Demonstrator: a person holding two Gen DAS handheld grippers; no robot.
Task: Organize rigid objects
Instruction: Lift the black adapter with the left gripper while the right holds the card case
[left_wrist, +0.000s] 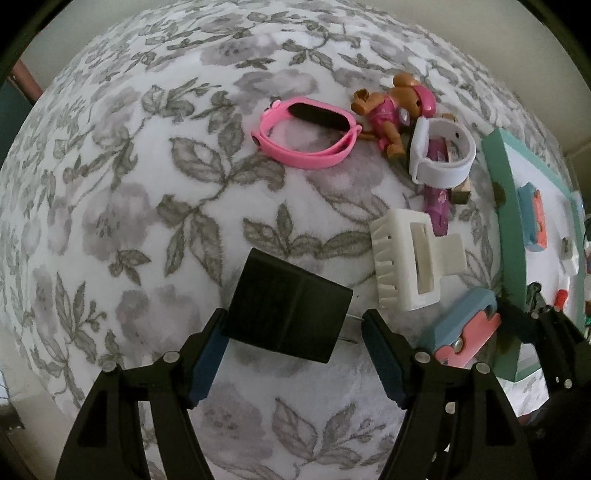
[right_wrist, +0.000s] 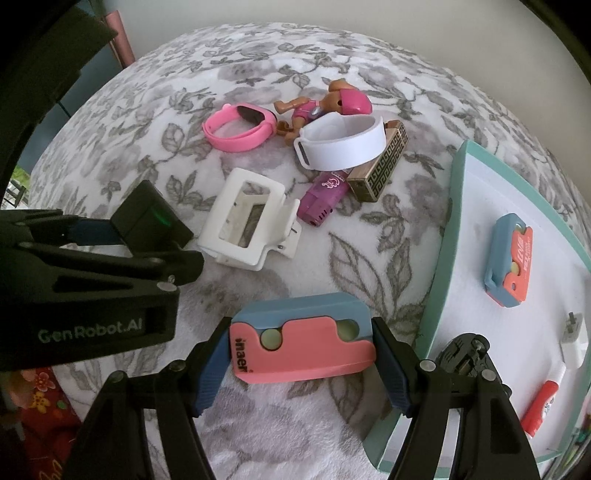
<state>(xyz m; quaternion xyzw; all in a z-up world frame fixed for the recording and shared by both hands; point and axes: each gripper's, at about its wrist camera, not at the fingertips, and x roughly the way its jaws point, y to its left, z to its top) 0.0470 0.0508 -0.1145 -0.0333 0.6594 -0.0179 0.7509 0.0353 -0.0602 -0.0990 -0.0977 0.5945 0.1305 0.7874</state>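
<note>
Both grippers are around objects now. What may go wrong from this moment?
1. The black charger lies skewed between the left gripper; closing may twist it or catch its prongs.
2. The right gripper spans the pink and blue case at its ends; the case could slip before reaching the tray.

Two wrist fisheyes, both angled steeply down at the floral blanket.

Left view sits close above the black charger, looking straight down along its fingers. Right view looks down slightly less steeply, from just beside the teal tray, close over the pink-and-blue block. Both share the charger, white hair clip, pink band and tray edge.
</note>
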